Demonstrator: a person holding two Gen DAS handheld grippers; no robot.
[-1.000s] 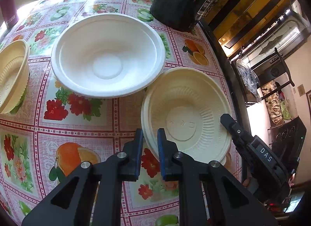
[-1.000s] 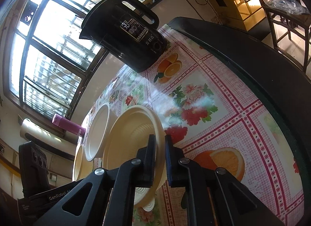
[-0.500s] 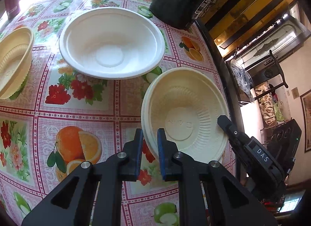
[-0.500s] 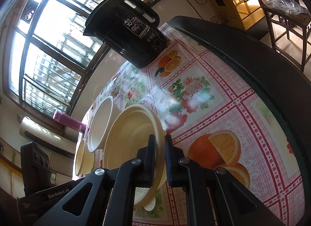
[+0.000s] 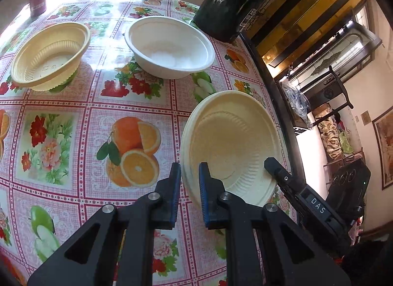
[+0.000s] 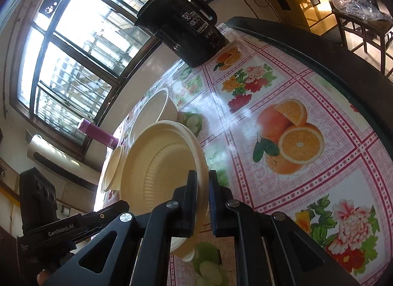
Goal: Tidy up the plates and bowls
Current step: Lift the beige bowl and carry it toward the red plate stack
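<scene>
A: Where is the cream bowl [image 5: 233, 143] sitting?
B: At the table's [image 5: 81, 109] near right, both grippers pinching its rim: left gripper [image 5: 189, 182] and right gripper [image 6: 202, 195] (opposite sides). 2 other bowls are sitting farther off.

This was a home dining room. The desk [image 5: 73, 138] wore a vinyl cloth printed with oranges and flowers, and a black electric kettle [image 6: 186, 30] stood at its far edge. A barred window [image 6: 81, 47] lit the room, with dark wooden furniture [image 5: 329, 87] and a framed picture [image 5: 385, 148] beyond.
</scene>
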